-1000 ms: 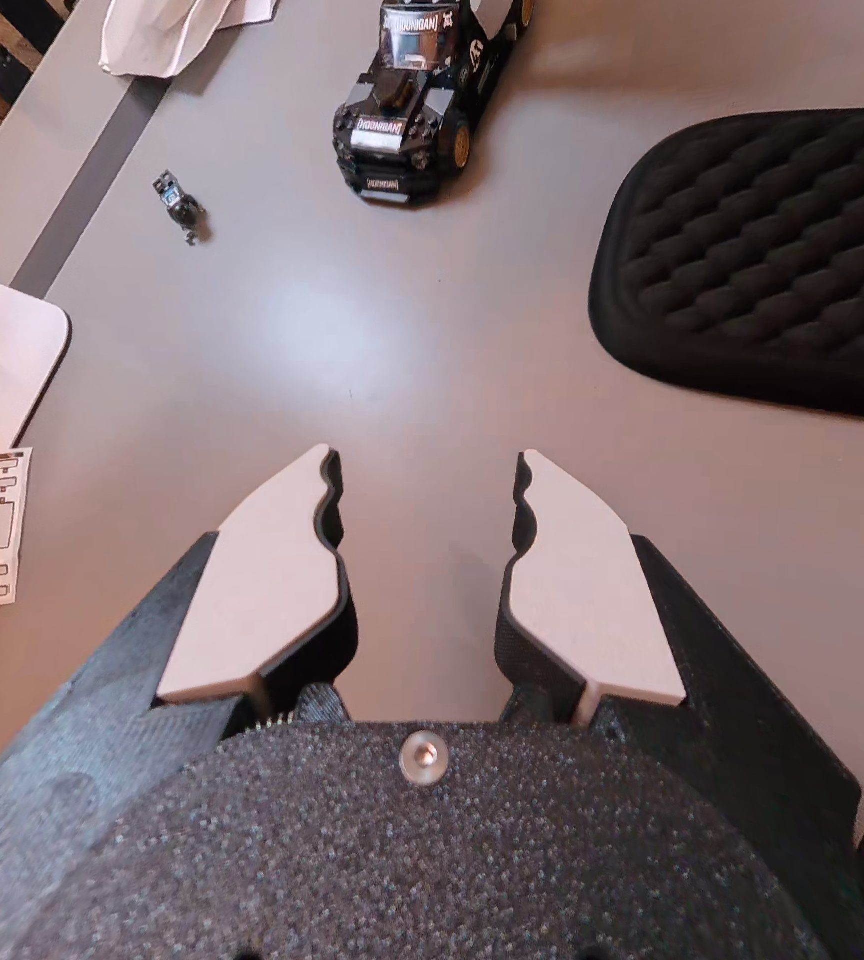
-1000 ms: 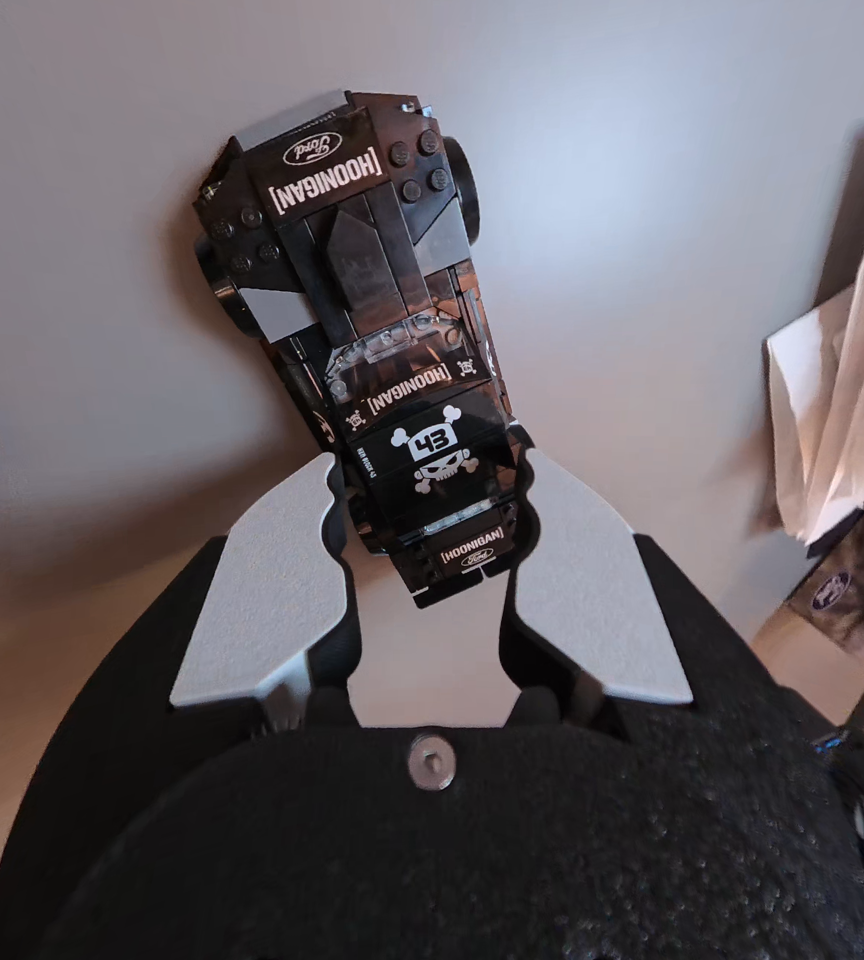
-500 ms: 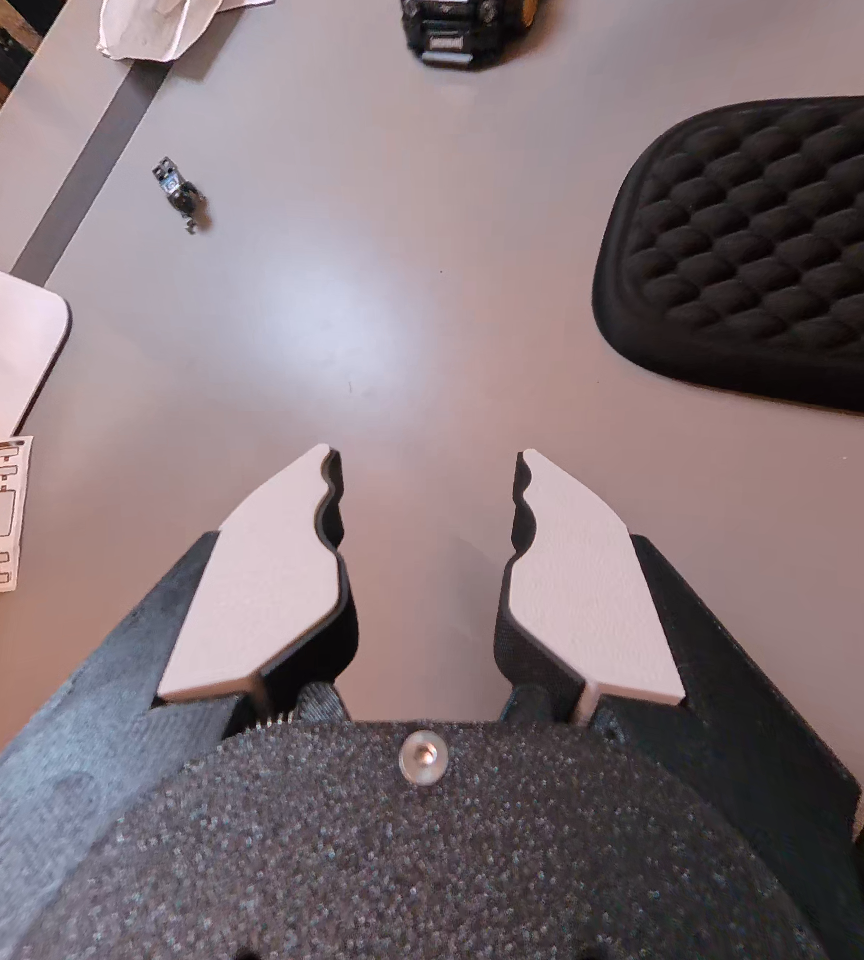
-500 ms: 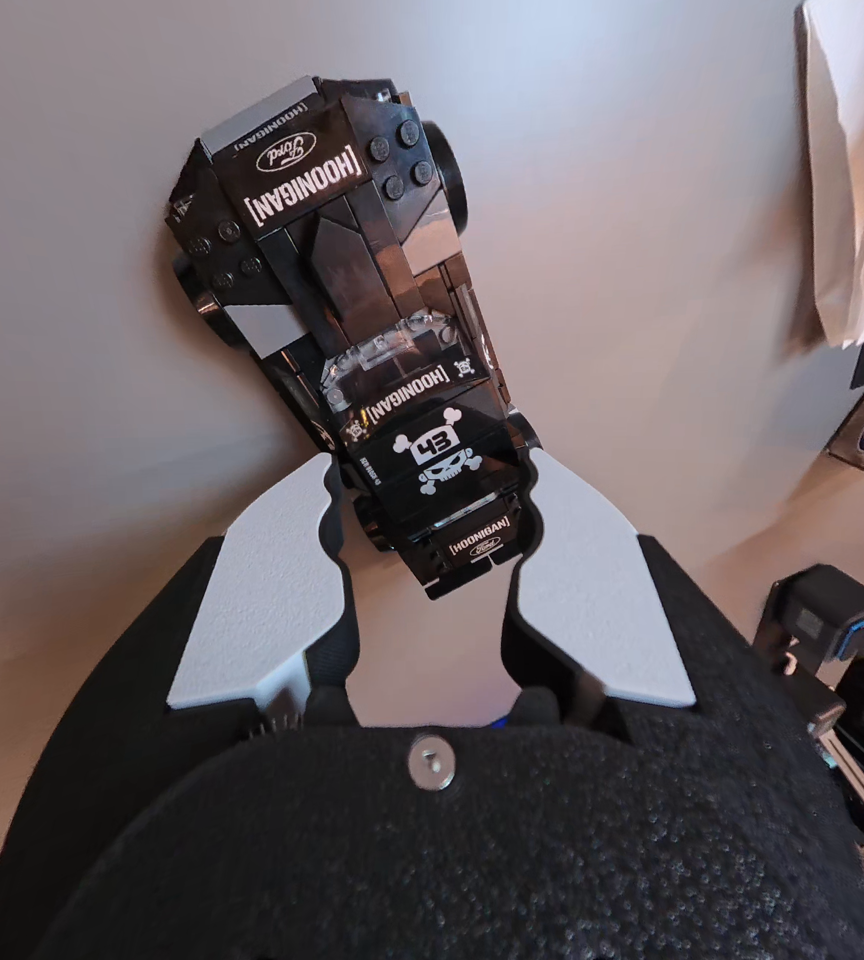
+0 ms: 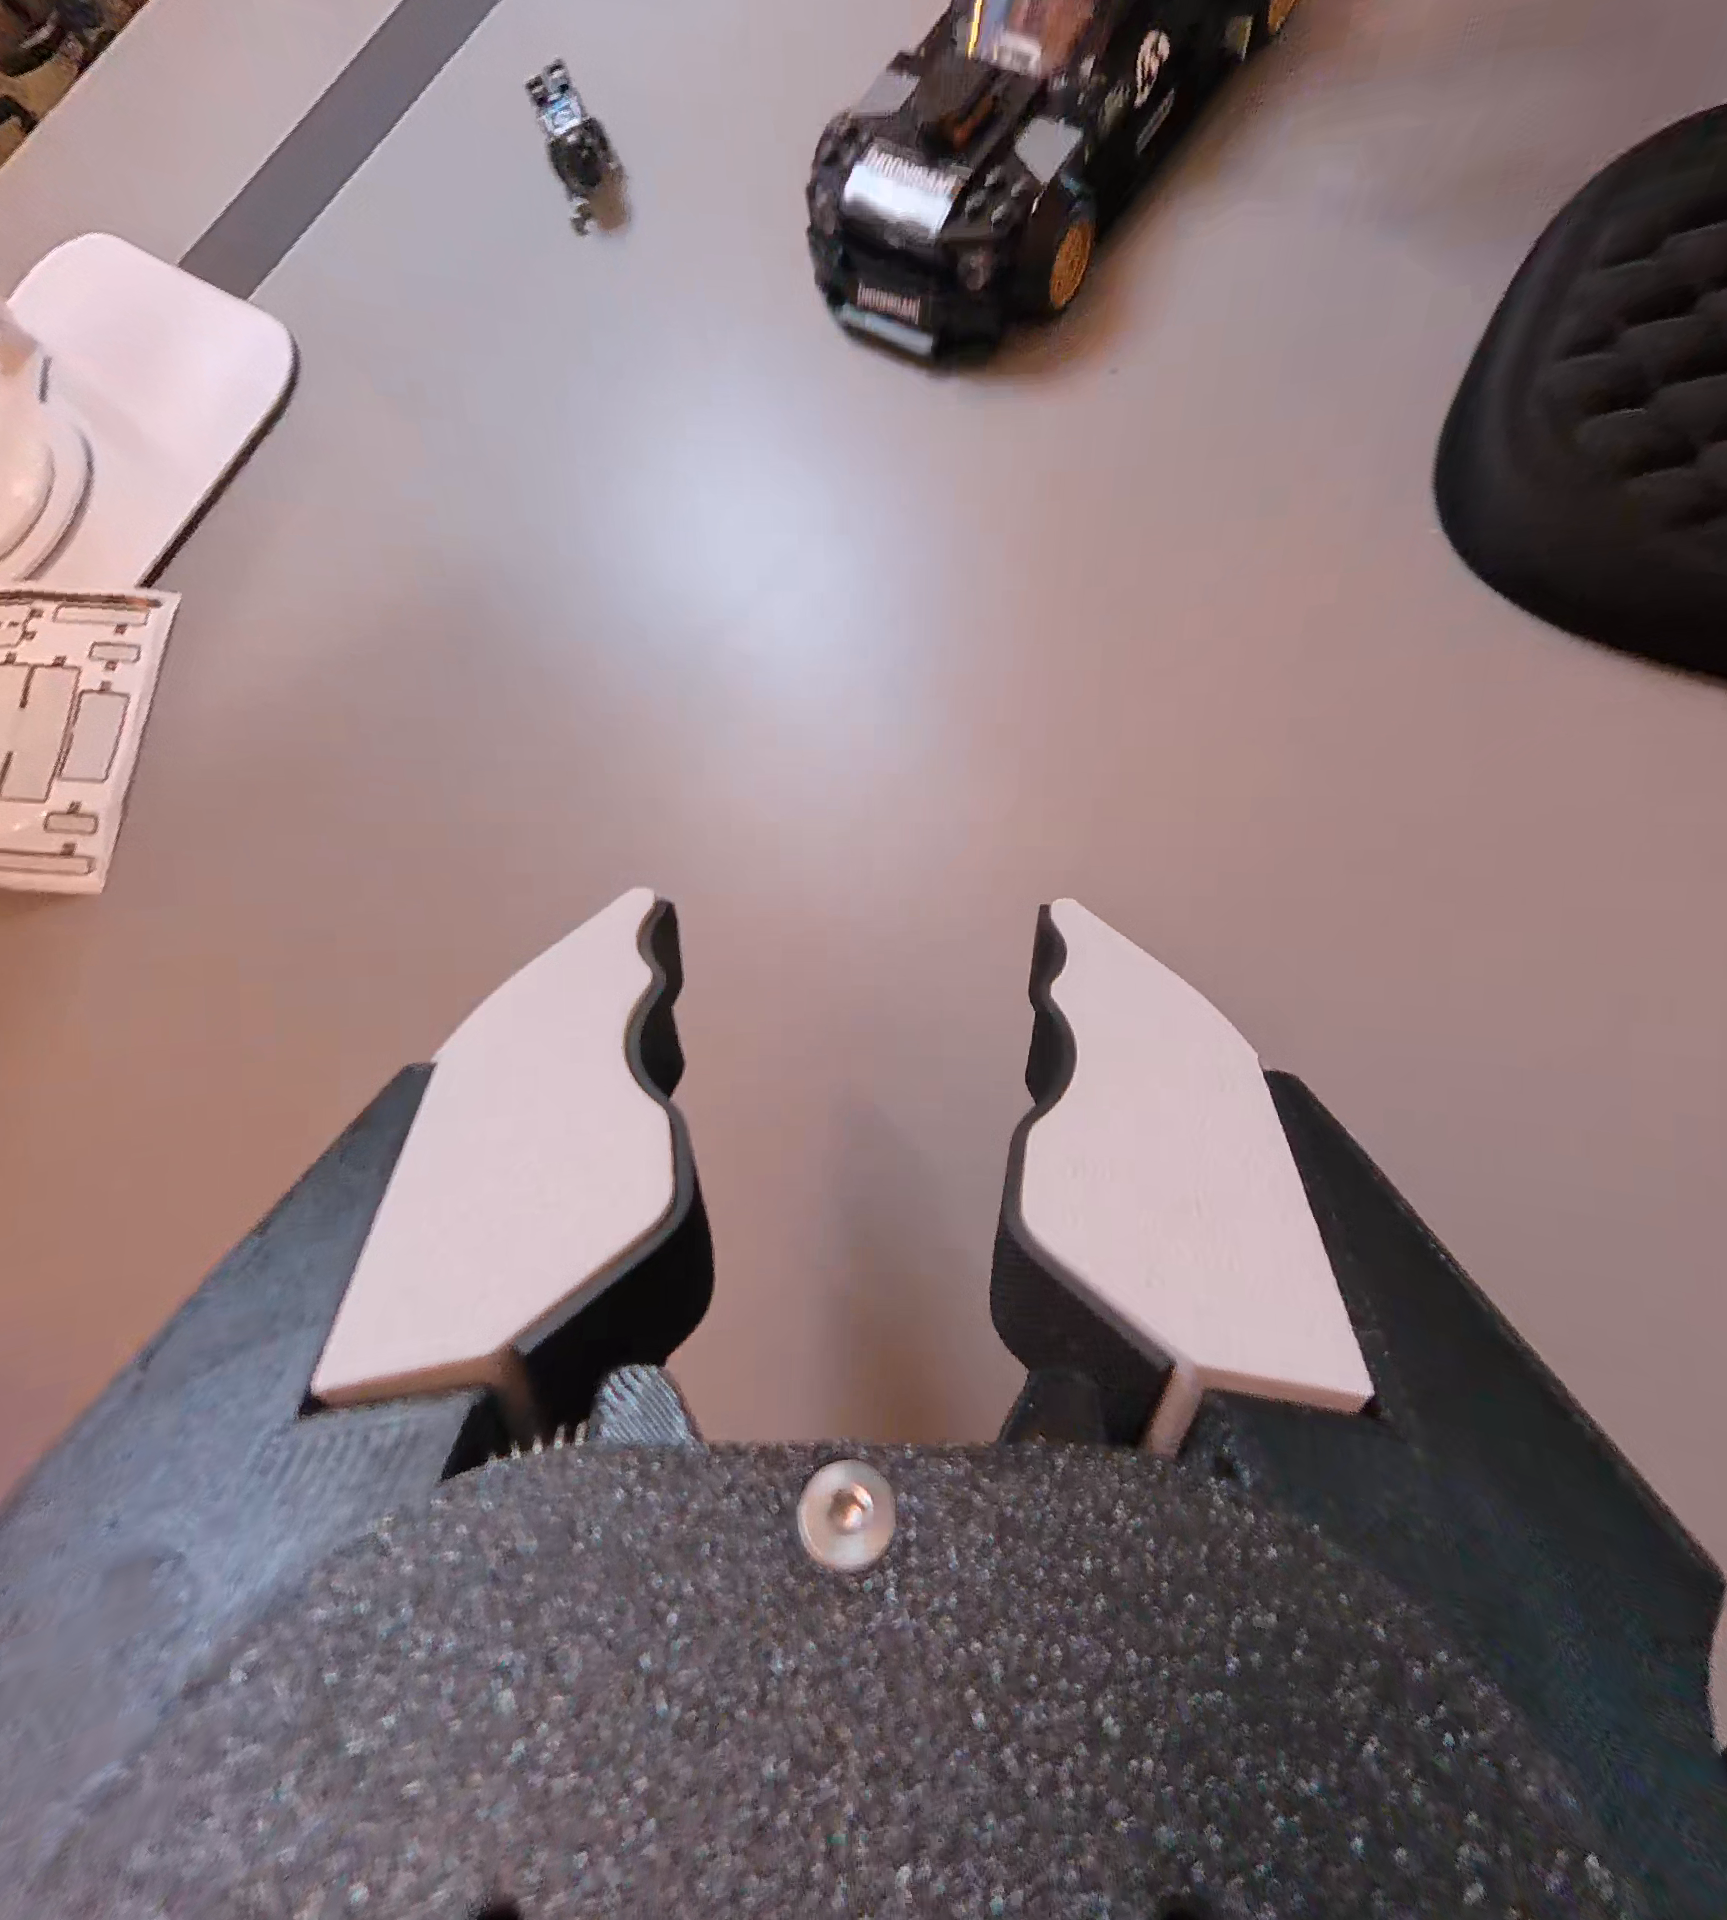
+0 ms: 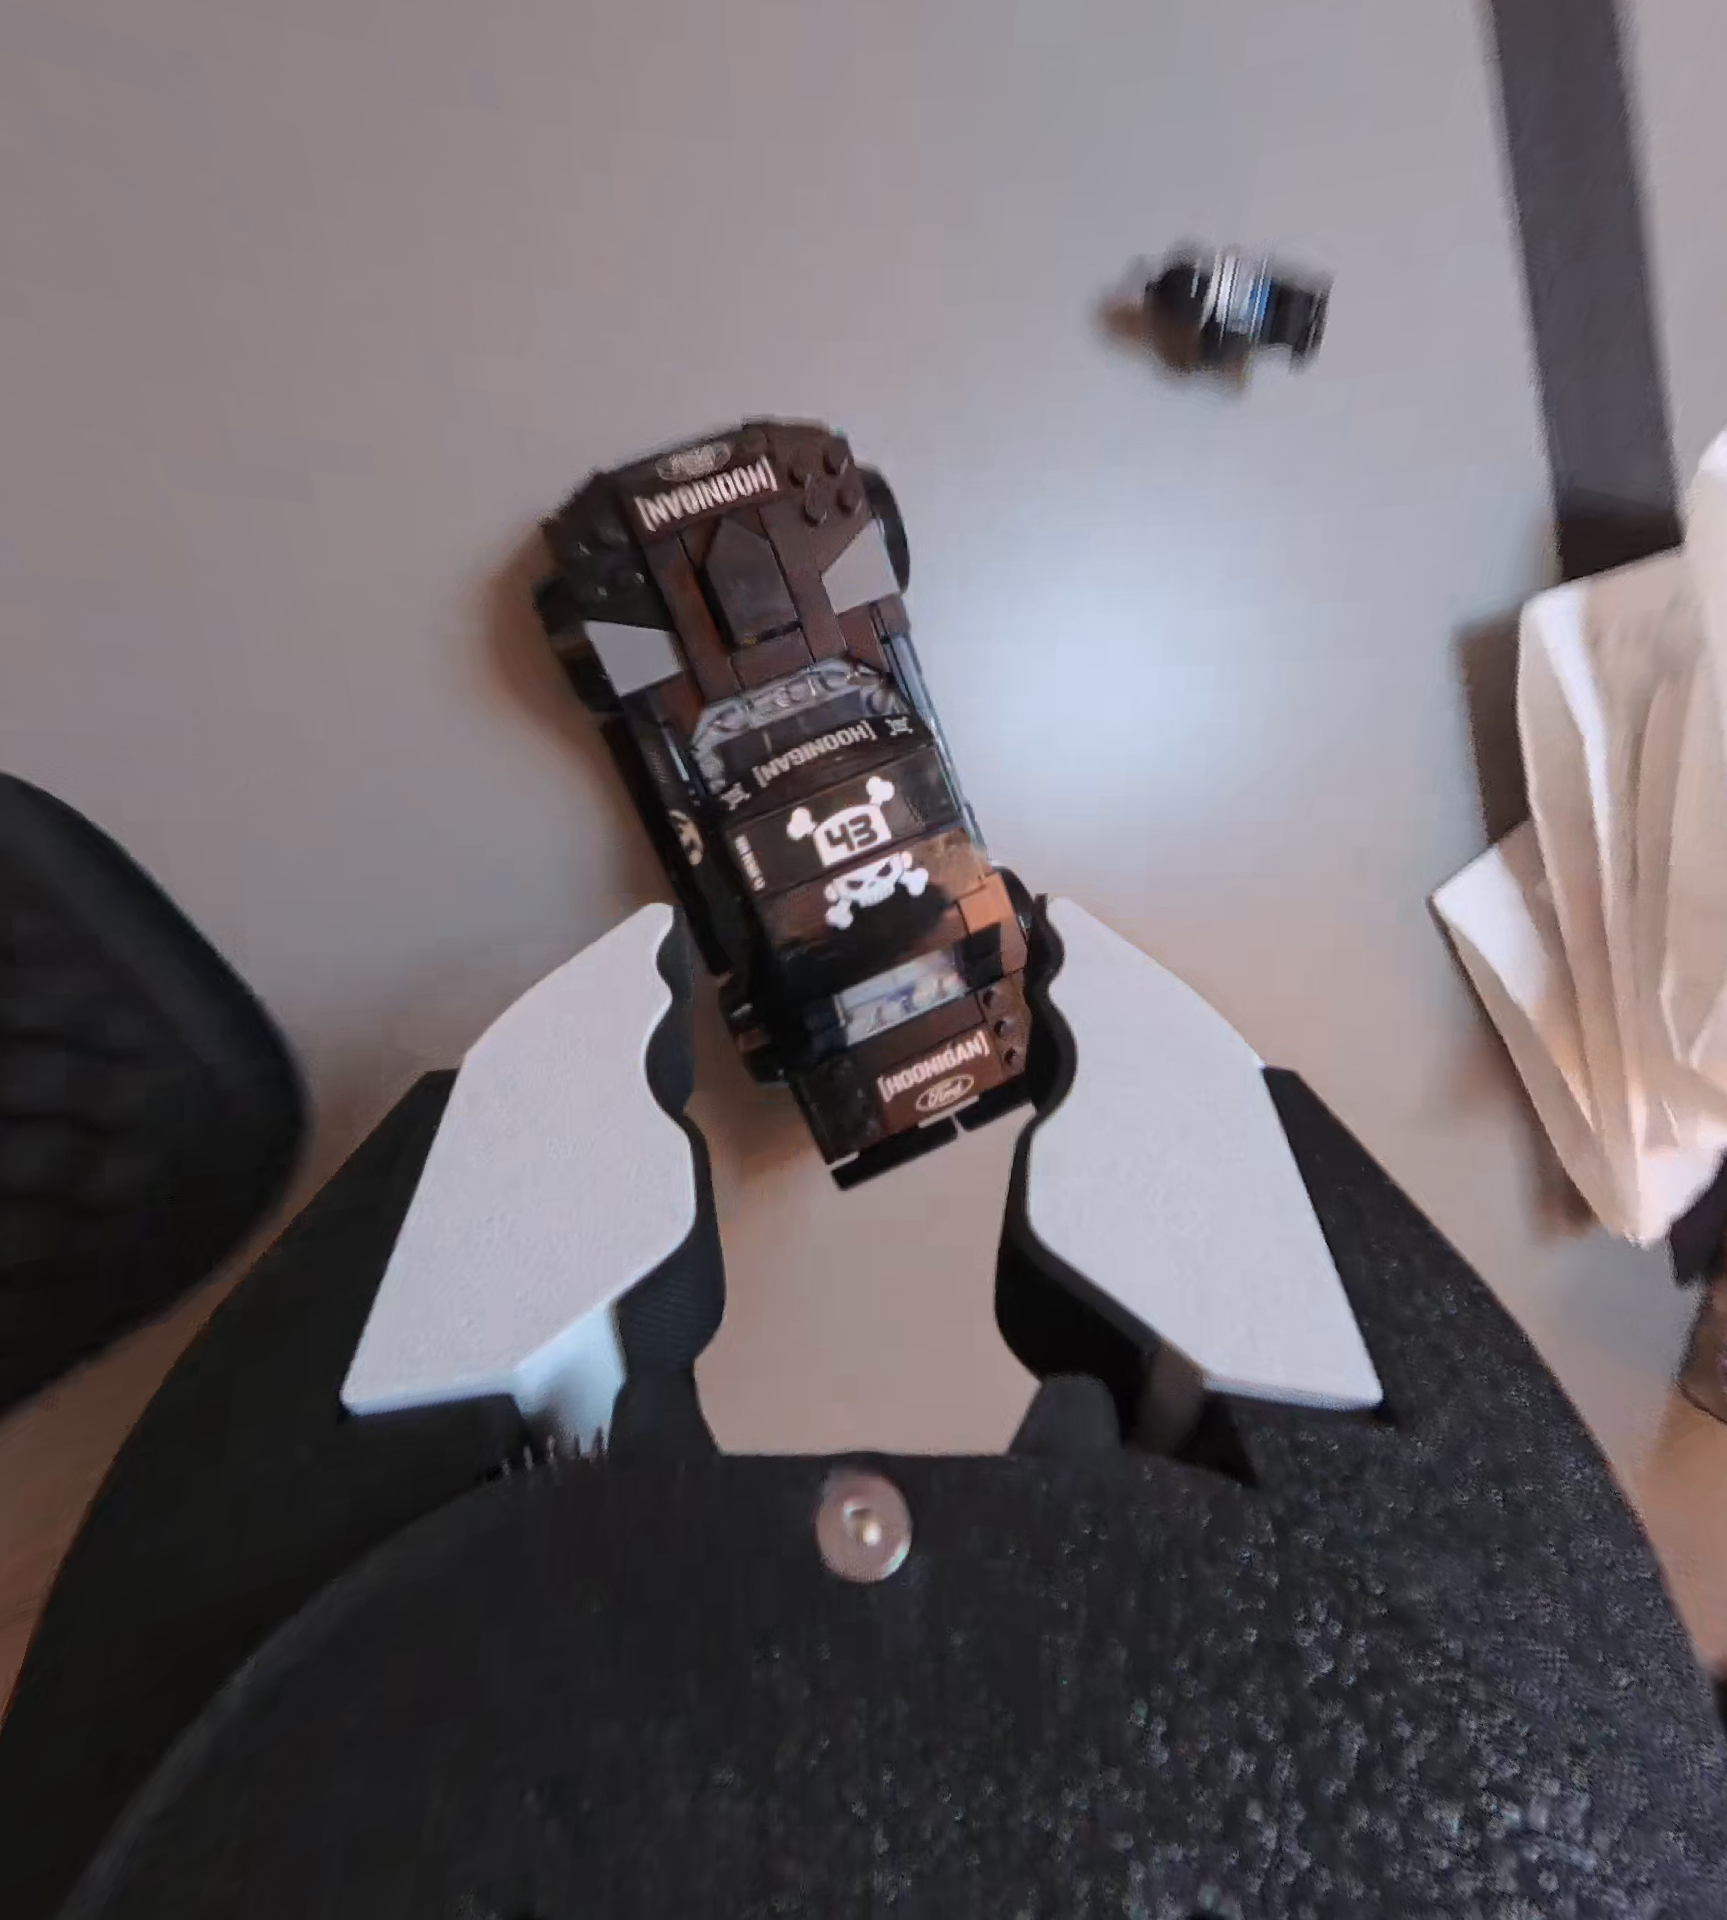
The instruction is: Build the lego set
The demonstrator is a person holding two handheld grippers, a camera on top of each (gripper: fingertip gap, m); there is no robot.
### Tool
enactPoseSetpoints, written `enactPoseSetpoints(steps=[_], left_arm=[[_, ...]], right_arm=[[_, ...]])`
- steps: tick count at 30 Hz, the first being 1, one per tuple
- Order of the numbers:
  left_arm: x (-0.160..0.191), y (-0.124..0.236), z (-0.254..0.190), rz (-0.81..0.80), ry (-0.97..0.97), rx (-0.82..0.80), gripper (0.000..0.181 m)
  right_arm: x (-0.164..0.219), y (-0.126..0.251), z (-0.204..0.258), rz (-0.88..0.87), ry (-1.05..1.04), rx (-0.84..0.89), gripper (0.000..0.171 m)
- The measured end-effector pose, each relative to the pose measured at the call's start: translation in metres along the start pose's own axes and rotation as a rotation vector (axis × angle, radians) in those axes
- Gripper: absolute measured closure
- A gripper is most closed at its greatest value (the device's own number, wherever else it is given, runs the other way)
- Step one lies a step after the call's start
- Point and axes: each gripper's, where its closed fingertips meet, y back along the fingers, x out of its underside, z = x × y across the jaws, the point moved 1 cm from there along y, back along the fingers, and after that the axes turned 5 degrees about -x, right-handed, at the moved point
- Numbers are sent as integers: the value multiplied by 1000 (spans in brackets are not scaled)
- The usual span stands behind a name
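Since half a second ago, the black lego car (image 5: 1004, 177) is coming back down into the left wrist view, sitting on the grey table (image 5: 838, 644) at the far end, where before only its nose showed at the top edge. In that view the left gripper (image 5: 854, 914) is hovering over bare table with its jaws standing wide apart and gripping nothing, probably waiting in reserve. A small dark lego piece (image 5: 573, 145) is lying to the left of the car, apart from it. A white sticker sheet (image 5: 17, 738) and a white lamp base (image 5: 90, 395) are sitting at the left edge, and a black quilted pad (image 5: 1659, 395) at the right.

Turning to the right wrist view, the right gripper (image 6: 854, 914) is straddling the car's rear end (image 6: 890, 997). Its right finger (image 6: 1181, 1143) is looking pressed against the car's side, while a gap is showing at the left finger (image 6: 537, 1164), so whether it is truly clamping I cannot tell. Holding the rear likely lets it steer the car. Crumpled white paper (image 6: 1690, 831) is lying on the right.
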Motion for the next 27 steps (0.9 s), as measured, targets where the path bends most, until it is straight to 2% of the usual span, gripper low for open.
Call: enactPoseSetpoints(steps=[6, 9, 16, 19, 27], left_arm=[[19, 13, 23, 4, 68, -65, 115], [33, 25, 38, 10, 120, -109, 116], [51, 46, 57, 1, 179, -171, 115], [52, 48, 58, -2, 182, -176, 114], [54, 54, 58, -10, 190, -188, 115]], right_arm=[[-50, 38, 60, -492, -146, -42, 110], [-61, 43, 91, -628, -258, -32, 111], [-77, 39, 140, -764, -524, 101, 117], [-77, 31, 155, -729, -546, 213, 117], [-104, -3, 196, -753, -538, 224, 134]])
